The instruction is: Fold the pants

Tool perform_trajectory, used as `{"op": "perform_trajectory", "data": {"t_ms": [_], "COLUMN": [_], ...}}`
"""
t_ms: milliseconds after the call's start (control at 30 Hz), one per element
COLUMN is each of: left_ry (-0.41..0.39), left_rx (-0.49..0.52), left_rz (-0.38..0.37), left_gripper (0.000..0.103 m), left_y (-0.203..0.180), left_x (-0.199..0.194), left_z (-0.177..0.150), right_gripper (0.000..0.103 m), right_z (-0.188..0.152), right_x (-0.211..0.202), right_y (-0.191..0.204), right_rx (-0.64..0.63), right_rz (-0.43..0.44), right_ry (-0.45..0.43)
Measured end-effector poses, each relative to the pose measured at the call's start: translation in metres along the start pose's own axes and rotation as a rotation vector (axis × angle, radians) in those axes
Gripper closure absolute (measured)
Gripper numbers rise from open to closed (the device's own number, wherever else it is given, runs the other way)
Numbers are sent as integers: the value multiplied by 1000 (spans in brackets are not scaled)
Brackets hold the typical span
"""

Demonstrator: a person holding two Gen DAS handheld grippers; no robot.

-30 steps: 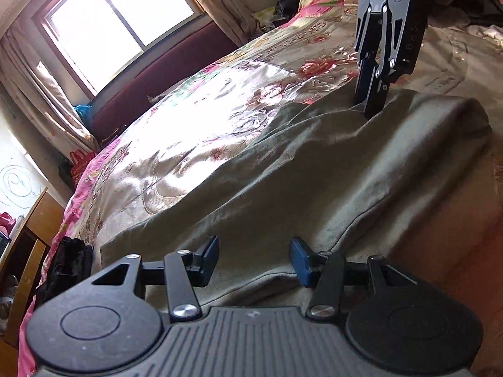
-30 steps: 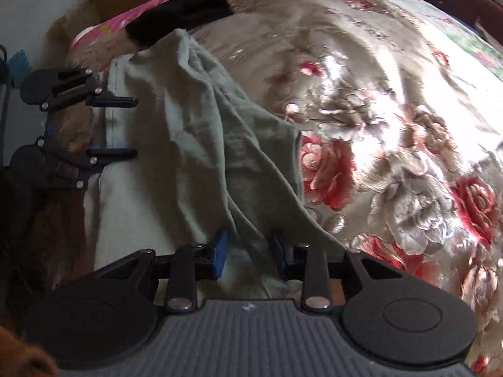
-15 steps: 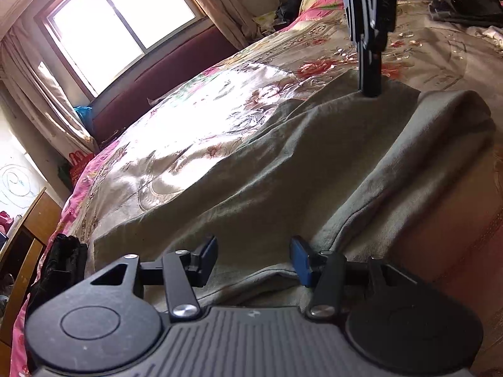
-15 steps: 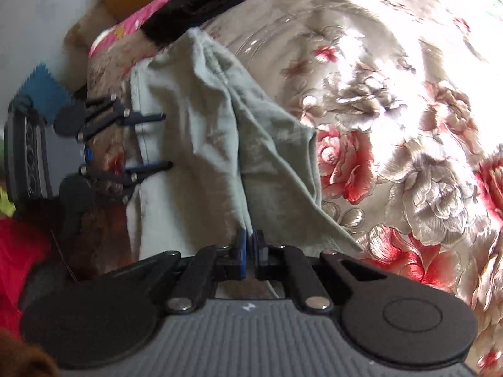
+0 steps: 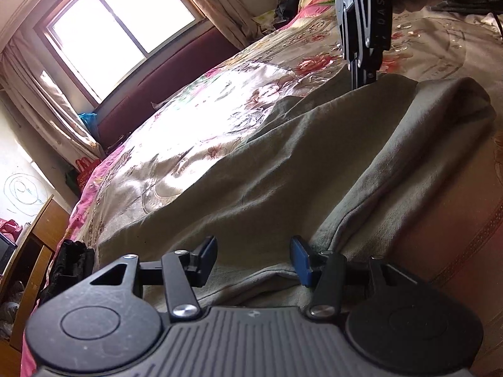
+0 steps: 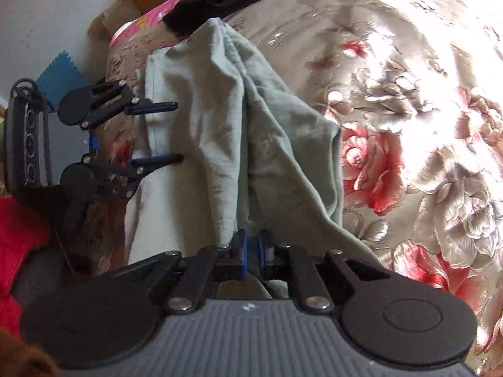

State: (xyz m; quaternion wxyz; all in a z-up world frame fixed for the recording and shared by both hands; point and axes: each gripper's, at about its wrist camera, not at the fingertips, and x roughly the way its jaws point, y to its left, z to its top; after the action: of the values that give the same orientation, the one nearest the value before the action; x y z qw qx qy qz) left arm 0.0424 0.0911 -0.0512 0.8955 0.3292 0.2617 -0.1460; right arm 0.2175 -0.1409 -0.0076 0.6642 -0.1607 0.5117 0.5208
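Note:
Grey-green pants [image 5: 283, 163] lie on a floral bedspread [image 5: 195, 125]; they also show in the right wrist view [image 6: 220, 144]. My left gripper [image 5: 254, 259] is open, its blue-padded fingers low over the near edge of the pants, and it also shows at the left of the right wrist view [image 6: 176, 132]. My right gripper [image 6: 250, 249] is shut on a pinch of the pants' fabric and holds that end raised in a ridge. It also shows at the top of the left wrist view [image 5: 361, 78], at the far end of the pants.
A window with curtains [image 5: 119, 31] and a dark red headboard [image 5: 163, 91] stand behind the bed. A wooden cabinet [image 5: 34, 245] and a black item [image 5: 69, 260] sit at the left. A red cloth [image 6: 19, 235] lies beside the bed.
My right gripper closed on the pants' fabric and lifted it, raising a ridge in the cloth. My left gripper stayed open at the near edge.

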Motion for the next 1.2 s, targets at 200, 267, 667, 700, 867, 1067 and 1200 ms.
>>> {"op": "perform_trajectory", "data": {"t_ms": [200, 267, 667, 700, 867, 1067, 1200], "left_ry": [12, 13, 0, -4, -27, -41, -43], "left_rx": [-6, -10, -7, -10, -41, 6, 3], "left_rz": [-9, -5, 8, 9, 31, 51, 38], "left_gripper": [38, 38, 38, 38, 38, 38, 38], "left_y": [2, 2, -3, -3, -7, -12, -9], "left_x": [1, 1, 1, 0, -2, -5, -4], "left_z": [2, 3, -1, -2, -7, -7, -5], "right_gripper": [77, 72, 101, 101, 102, 91, 58], "right_z": [-2, -5, 6, 4, -17, -17, 3], "right_x": [-16, -16, 8, -2, -51, -34, -49], "right_y": [1, 7, 5, 5, -13, -26, -32], "right_rx": [10, -20, 84, 131, 386, 391, 348], "right_rz": [11, 19, -94, -98, -223, -272, -184], "right_ry": [-4, 0, -9, -49, -306, -254, -339]}}
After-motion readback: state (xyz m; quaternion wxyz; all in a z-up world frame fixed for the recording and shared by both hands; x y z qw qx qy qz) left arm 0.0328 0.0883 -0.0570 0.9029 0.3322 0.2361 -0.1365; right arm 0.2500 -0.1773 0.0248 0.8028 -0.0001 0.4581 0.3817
